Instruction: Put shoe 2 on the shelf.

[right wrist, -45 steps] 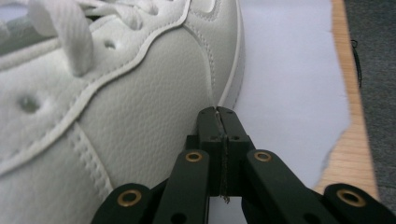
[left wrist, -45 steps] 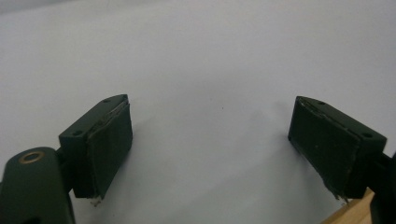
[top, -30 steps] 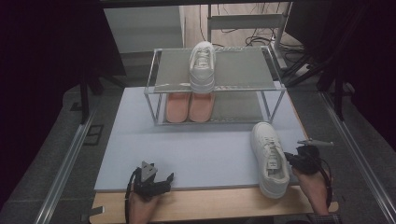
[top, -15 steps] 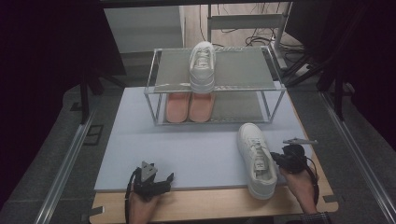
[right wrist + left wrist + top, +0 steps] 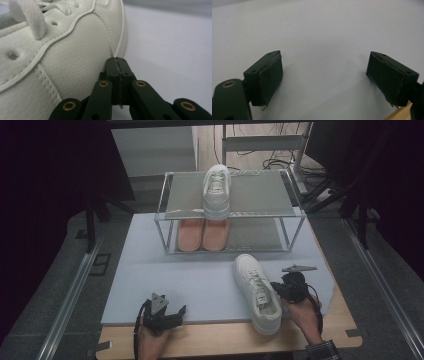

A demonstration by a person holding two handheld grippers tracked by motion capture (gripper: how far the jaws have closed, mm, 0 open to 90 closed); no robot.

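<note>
- The white sneaker (image 5: 258, 292) lies on the pale mat (image 5: 200, 275) at the near right of the bench (image 5: 340, 320), toe towards the shoe rack (image 5: 230, 212), heel near the mat's front edge
- It looks light but bulky: smooth leather sides that would likely slip under hard pads, a stiff rubber sole, a soft collar and loose laces
- Judged best hold: pinch the heel collar or the tongue edge, where a thin wall fits between the pads; the wide body would not fit
- The right gripper (image 5: 116, 60) has its jaws pressed together with nothing between them, tips touching the sneaker's side just above the sole line, as if to nudge it
- The right hand (image 5: 305, 312) lies low beside the sneaker's outer side, gripper pointing level across at it
- The left gripper (image 5: 162, 312) rests at the mat's front edge, well apart from the sneaker, jaws spread wide over bare mat
- A matching sneaker (image 5: 216, 190) stands on the rack's top shelf; two orange insoles (image 5: 202, 234) lie on the lower one
</note>
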